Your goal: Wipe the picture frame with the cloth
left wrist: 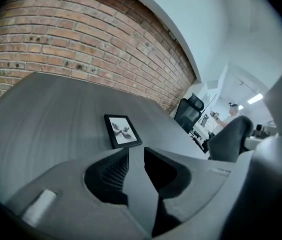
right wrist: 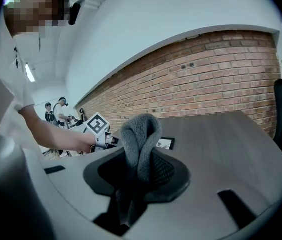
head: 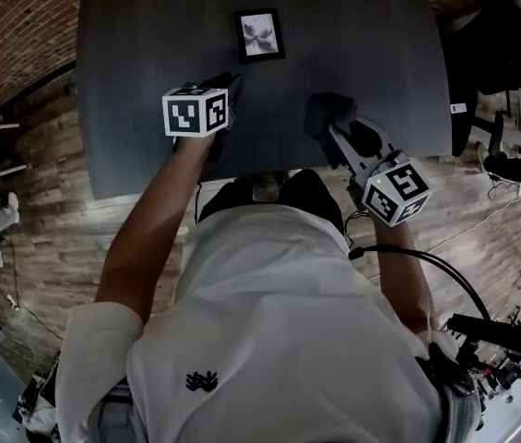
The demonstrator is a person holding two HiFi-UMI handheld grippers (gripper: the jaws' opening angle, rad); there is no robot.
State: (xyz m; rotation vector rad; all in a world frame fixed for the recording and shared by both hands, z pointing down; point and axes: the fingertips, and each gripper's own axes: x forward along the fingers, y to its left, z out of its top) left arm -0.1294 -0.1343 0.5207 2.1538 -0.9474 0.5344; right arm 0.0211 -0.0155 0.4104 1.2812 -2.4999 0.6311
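A small black picture frame with a pale print lies flat near the far middle of the dark grey table. My left gripper hovers just short of the frame, a little to its left. In the left gripper view the frame lies straight ahead of the left gripper, whose jaws stand a narrow gap apart with nothing between them. My right gripper sits lower right of the frame, shut on a folded grey cloth. The cloth bulges up between the jaws, and the frame shows behind it.
A black office chair stands past the table's right edge, with cables on the wooden floor below it. A brick wall runs behind the table. People stand far off in the room. The table's near edge is close to my body.
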